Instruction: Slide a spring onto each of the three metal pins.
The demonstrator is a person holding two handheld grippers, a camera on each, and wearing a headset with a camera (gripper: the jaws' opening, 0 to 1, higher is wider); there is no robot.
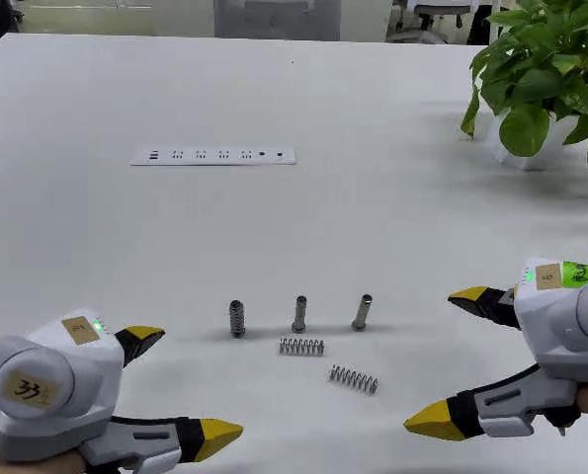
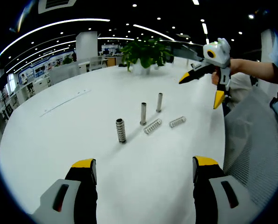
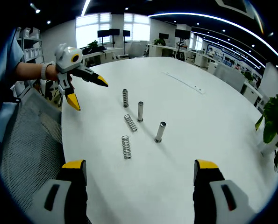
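Three metal pins stand upright in a row on the white table. The left pin (image 1: 237, 318) wears a spring; the middle pin (image 1: 299, 314) and the right pin (image 1: 362, 312) are bare. Two loose springs lie just in front of them, one (image 1: 301, 347) below the middle pin and one (image 1: 354, 379) further right. My left gripper (image 1: 190, 385) is open at the lower left, with nothing between its jaws. My right gripper (image 1: 447, 358) is open at the lower right, also holding nothing. In the left gripper view the sprung pin (image 2: 121, 130) is nearest. In the right gripper view the bare pin (image 3: 160, 132) is nearest.
A flat white socket strip (image 1: 212, 156) lies on the table further back. A potted green plant (image 1: 546, 69) stands at the far right. A mesh chair (image 3: 26, 140) sits by the table's near edge, beside the person's sleeve.
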